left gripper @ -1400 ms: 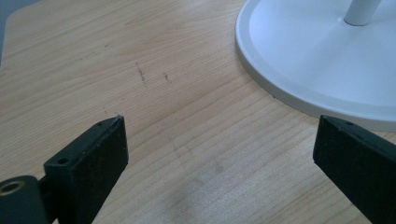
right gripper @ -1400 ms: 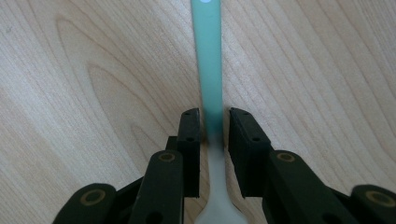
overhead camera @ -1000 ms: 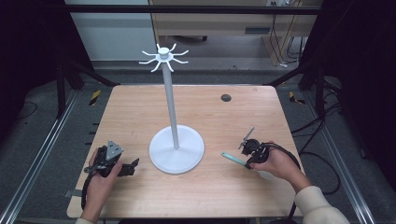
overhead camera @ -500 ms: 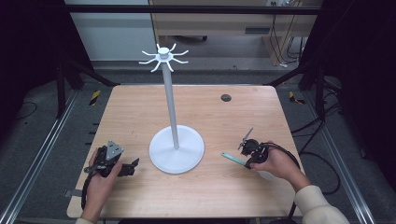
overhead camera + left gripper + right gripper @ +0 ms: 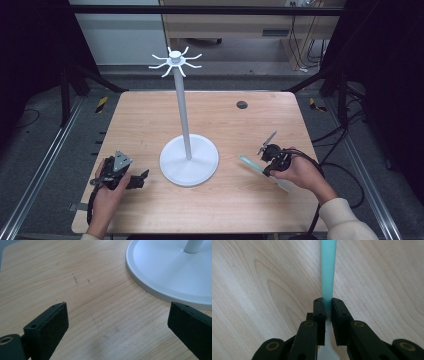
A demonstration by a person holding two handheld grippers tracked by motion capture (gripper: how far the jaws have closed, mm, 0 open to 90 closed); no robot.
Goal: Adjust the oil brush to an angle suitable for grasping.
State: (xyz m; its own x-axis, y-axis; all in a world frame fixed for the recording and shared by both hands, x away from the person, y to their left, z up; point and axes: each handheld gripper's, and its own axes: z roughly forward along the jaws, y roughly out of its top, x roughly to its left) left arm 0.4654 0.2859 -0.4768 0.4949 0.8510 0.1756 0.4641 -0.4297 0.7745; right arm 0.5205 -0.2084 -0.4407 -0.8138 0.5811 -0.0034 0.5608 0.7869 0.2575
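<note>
At the right side of the table (image 5: 150, 130), item one: a thin teal strip with a white end (image 5: 328, 270), lying flat on the wood and angled toward the stand. Your right gripper (image 5: 266, 163) has just been closing its jaws on it, and the right gripper view shows the two black pads pressed against the strip's sides, teal running out ahead and the white end passing back beneath them.

Item two: the white stand (image 5: 188, 159), a round base near the table's middle with a tall pole and a crown of curved hooks (image 5: 175, 61) at the top. The strip's far tip lies near the base, not touching.

Item three: your left gripper (image 5: 131, 179), resting on the table just left of the base, jaws wide apart with bare wood between them (idle, by the look of it).

Step in hand, as judged: the pick-up grip is made, the lift not yet begun. The next move likely calls for raising the strip level and carrying it toward the hooks; whether the white end has a hole for hanging cannot be told.
</note>
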